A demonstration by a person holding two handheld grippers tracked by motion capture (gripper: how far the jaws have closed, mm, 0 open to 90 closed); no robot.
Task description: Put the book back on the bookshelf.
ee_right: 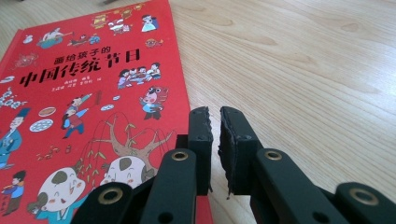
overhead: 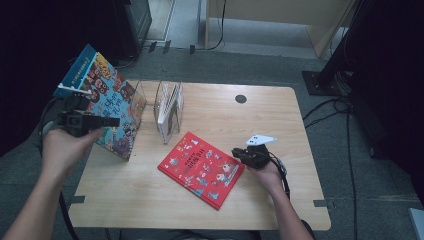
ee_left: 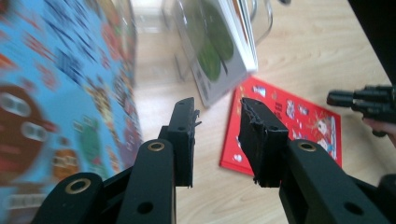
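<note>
Here, red book (overhead: 201,169) flat, long axis diagonal, right claw (overhead: 239,152) nearly closed, empty, left claw (ee_left: 215,128) half-open, empty.

Wooden table (overhead: 280,120): right half bare from the far edge to the near edge, open to approach from the right and from the front. Centre near: red book (overhead: 201,169) lying flat, low, passable above; right gripper (overhead: 239,152) sits just at its right edge, jaws nearly together, nothing between them. Far centre-left: clear wire rack (overhead: 167,112) standing upright with thin books in it, blocking level passage. Left: blue picture book (overhead: 107,102) tilted on edge, leaning at the rack's left side, walling off the table's left corner; left gripper (overhead: 112,121) just in front of its cover, jaws parted, empty. Strip of bare wood between rack and red book, narrow.
</note>
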